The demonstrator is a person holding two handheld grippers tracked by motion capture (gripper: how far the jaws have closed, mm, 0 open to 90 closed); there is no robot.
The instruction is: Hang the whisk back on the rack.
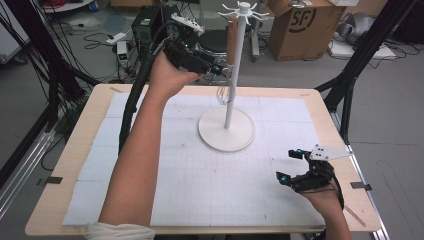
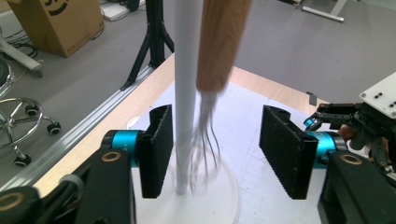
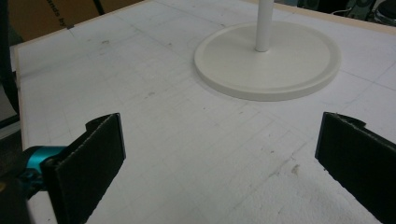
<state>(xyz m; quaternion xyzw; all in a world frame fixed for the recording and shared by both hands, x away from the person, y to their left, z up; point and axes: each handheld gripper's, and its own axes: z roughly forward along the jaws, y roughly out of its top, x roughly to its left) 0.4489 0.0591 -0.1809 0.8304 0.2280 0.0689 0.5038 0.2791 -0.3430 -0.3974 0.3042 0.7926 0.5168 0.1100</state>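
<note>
Your left gripper (image 1: 216, 69) is raised above the far side of the table (image 1: 75, 150), beside a white stand (image 1: 226, 127) with a round base, a tall pole and hooks at the top. A whisk (image 1: 230, 55) with a wooden handle hangs from one of those hooks, its wire loops pointing down close against the pole. In the left gripper view your jaws stand apart, released: the pole and the whisk's wires (image 2: 205, 140) sit between the two black pads, with a gap on either side, and nothing is pinched. The pole stands right beside the whisk, crowding any grip.

Your right gripper (image 1: 292, 167) rests low over the white mat (image 3: 154, 116) near the table's right edge, well apart from the stand, jaws wide and holding nothing.

A cardboard box (image 1: 300, 25) and cables lie on the floor beyond the table.
</note>
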